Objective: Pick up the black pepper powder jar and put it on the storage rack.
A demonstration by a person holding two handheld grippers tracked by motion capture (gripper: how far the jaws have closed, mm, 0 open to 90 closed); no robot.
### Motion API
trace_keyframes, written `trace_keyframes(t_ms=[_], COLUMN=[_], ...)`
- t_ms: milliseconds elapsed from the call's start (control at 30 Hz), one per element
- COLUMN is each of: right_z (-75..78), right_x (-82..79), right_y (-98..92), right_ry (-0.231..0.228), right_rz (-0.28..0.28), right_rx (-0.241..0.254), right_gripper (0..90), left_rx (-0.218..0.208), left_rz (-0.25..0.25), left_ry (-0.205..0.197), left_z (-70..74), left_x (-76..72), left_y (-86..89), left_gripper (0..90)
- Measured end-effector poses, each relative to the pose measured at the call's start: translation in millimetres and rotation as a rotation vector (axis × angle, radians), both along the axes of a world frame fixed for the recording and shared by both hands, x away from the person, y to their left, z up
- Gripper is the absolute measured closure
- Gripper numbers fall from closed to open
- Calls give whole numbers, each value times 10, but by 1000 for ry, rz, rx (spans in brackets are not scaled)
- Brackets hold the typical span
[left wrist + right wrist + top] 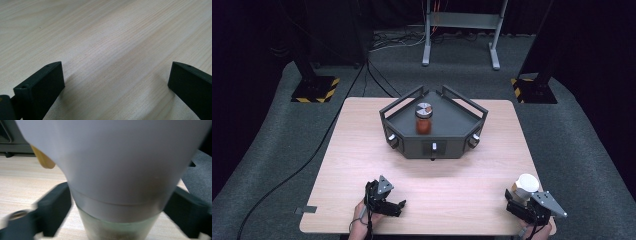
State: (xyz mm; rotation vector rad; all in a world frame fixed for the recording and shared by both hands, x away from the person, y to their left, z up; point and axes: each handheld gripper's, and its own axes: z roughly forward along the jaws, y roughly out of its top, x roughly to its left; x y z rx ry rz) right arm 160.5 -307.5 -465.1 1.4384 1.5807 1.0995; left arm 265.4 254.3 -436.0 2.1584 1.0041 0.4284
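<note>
High view: the white-topped jar (526,187) stands at the counter (462,200) edge inside the right gripper (519,206); a bump could tip it off. A red-filled jar (423,119) sits in the dark tray (452,131).

Left gripper view: jaws wide apart, nothing between.

Right gripper view: jaws hug the jar; a loose squeeze may slip. Brown grains inside.

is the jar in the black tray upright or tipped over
Upright: the jar stands on its base in the black tray, with its round lid on top.
</note>
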Motion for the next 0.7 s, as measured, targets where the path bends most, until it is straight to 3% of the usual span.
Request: trace_keyframes(t_ms=[167,467,700], right_z=[-16,-27,14], right_x=[3,0,-3], right_y=[-59,-43,-35], right_ry=[6,-4,-4], right_rz=[9,15,45], right_rx=[16,-3,10], right_gripper=[275,293,295], left_rx=[0,-1,-1], left_rz=[-1,-4,-3], left_ry=[0,0,0], left_z=[0,-1,-1], left_x=[1,-3,-5], left_y=[1,3,2], left_gripper=[4,6,6])
